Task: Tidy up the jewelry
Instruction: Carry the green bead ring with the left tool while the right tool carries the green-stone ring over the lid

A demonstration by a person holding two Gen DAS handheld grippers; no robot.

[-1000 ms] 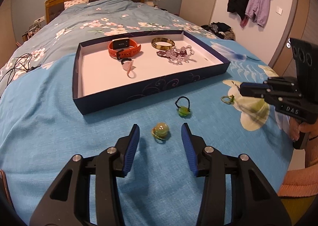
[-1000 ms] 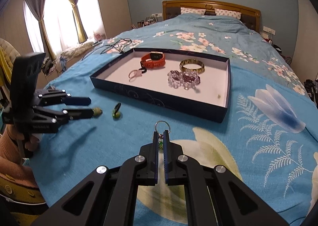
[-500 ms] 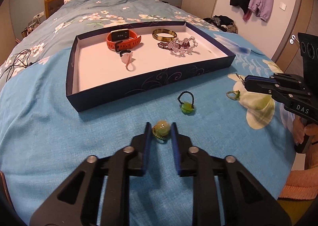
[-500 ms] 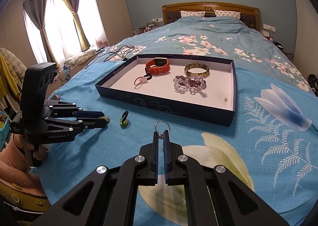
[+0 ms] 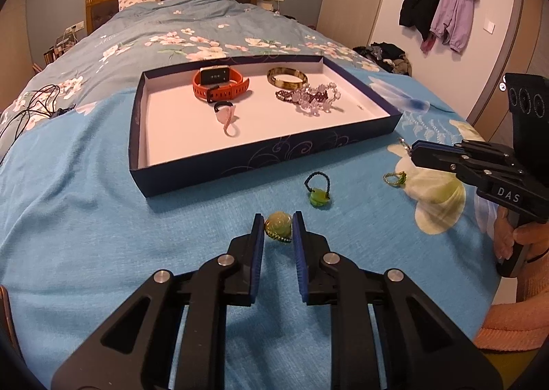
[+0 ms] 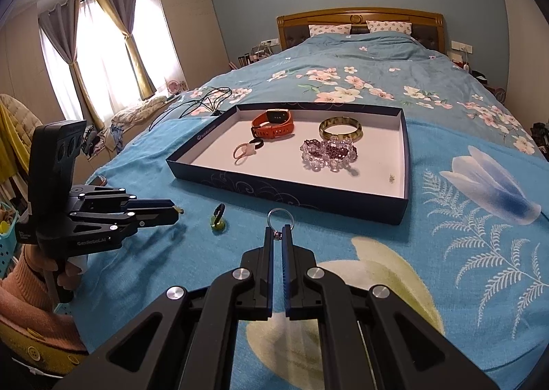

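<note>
On the blue flowered bed point(image 5: 85, 235) lies a shallow dark blue tray point(image 5: 260, 155) with a pale floor. Inside it, toward the far side, sit an orange watch point(image 5: 219, 84) and, to its right, a gold bangle point(image 5: 287, 78); nearer than the bangle lies a heap of clear and dark red beads point(image 5: 310, 98), and nearer than the watch a pink ring point(image 5: 227, 118) (a small loop with a dark band at one end).

On the near side of the tray, out on the bedspread, the left gripper point(image 5: 278, 223) has its jaws drawn narrow, one on each side of a pale green bead ring point(image 5: 278, 224), and both pads look to be touching the bead. A little farther and to the right lies a second green stone ring point(image 5: 318, 191) with a dark beaded loop, free of both grippers. Farther right again lies a small green and gold ring point(image 5: 394, 179) on a pale printed flower.

The right gripper point(image 6: 278, 235) has its jaws nearly together, pinching a small charm on a silver key ring point(image 6: 280, 218), whose loop stands up beyond the fingertips just near of the tray's wall. A hand point(image 5: 514, 239) holds that gripper's handle at the right edge of the left wrist view.
</note>
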